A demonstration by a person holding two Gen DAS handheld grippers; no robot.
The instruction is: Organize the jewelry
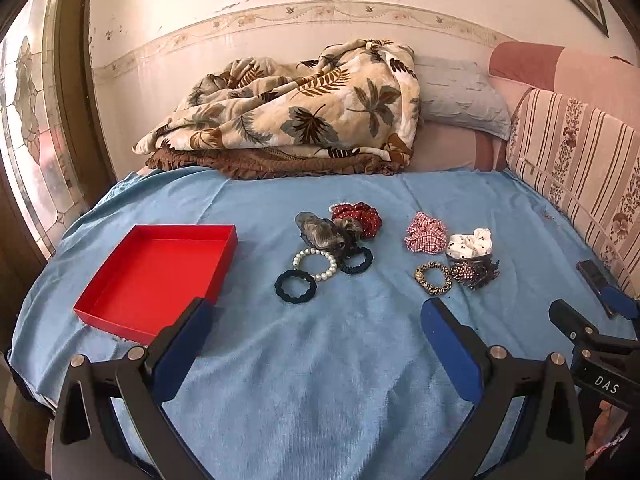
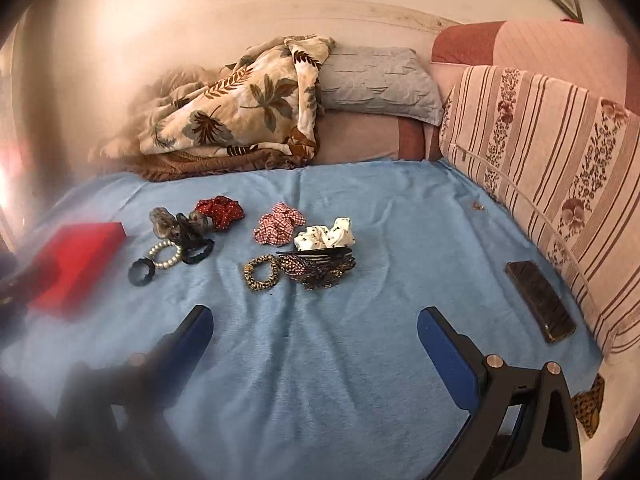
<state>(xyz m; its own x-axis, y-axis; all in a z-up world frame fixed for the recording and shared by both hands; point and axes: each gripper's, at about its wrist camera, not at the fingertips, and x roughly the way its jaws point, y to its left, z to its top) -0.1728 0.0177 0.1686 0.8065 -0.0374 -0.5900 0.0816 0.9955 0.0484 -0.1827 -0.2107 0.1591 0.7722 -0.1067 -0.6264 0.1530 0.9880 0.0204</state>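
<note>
We hold both grippers spread wide and empty above the blue cover (image 1: pixel 320 360). The jewelry lies just right of the red tray (image 1: pixel 160 272); the black hair tie (image 1: pixel 295 286) sits dead ahead of our left gripper (image 1: pixel 316 320), with the right gripper (image 2: pixel 316 320) farther off.

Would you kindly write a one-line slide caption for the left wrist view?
Open left gripper hovers over a blue blanket strewn with scrunchies and a pearl bracelet, beside an empty red tray.

A leaf-print blanket (image 1: pixel 296 112) and a grey pillow (image 2: pixel 376 80) are seen far ahead of the fingers; a dark phone (image 2: pixel 540 300) is placed to their right.
</note>
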